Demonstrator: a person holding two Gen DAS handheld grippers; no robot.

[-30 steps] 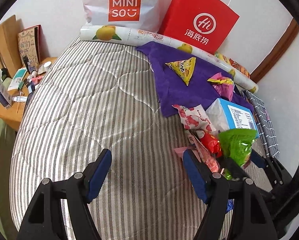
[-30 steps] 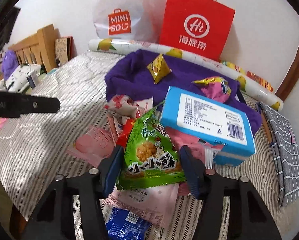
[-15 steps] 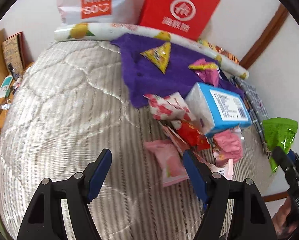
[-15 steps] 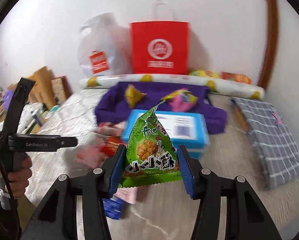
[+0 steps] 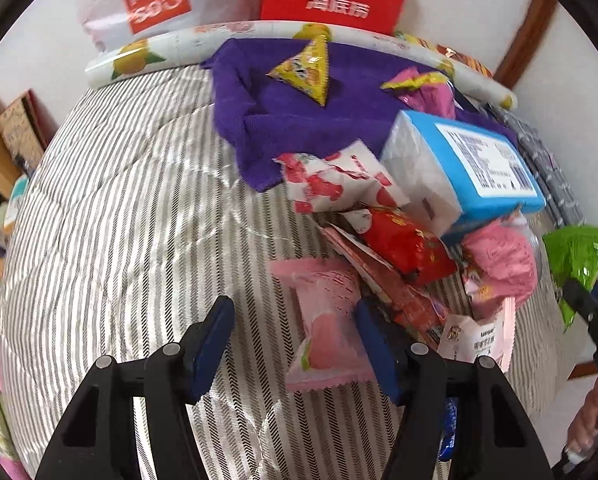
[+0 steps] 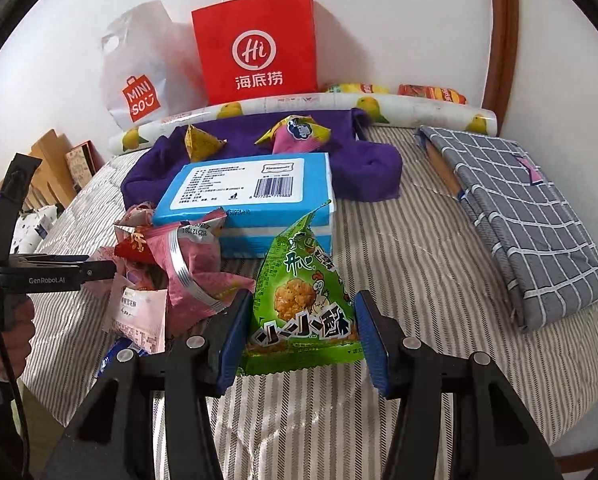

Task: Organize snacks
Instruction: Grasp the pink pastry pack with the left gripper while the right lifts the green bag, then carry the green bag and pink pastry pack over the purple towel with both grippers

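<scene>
Right gripper (image 6: 301, 334): pinching the green triangular snack bag (image 6: 303, 300) by its lower sides, bag upright between the blue pads, lifted clear of the striped bedcover (image 6: 399, 264).
Left gripper (image 5: 293, 344): jaws closing, pads not pressing anything; the pink peach-print packet (image 5: 331, 332) lies flat on the cover between them, closer to the right-hand pad.
Green bag, left view: seen at the right edge (image 5: 577, 264), beyond the snack pile.
Snack pile: just past the left gripper's tips, a heap of a red packet (image 5: 403, 240), a crumpled pink wrapper (image 5: 503, 260), and a white packet with red print (image 5: 339, 180); they overlap one another.
Blue box (image 6: 251, 188): rests on the pile's far side, barcode label up, one edge on the purple cloth (image 6: 375, 164).
Purple cloth, contents: yellow triangular pack (image 6: 201, 142) and a pink-and-yellow pack (image 6: 297, 132) lie on top, apart from each other.
Back of bed: fruit-print roll (image 6: 419, 110) along the wall; red paper bag (image 6: 257, 48) and white plastic bag (image 6: 139, 72) stand behind it.
Right side: grey checked folded cloth (image 6: 527, 216), well apart from the snacks.
Person: a hand (image 6: 13, 332) grips the left tool's handle at the right view's left edge.
</scene>
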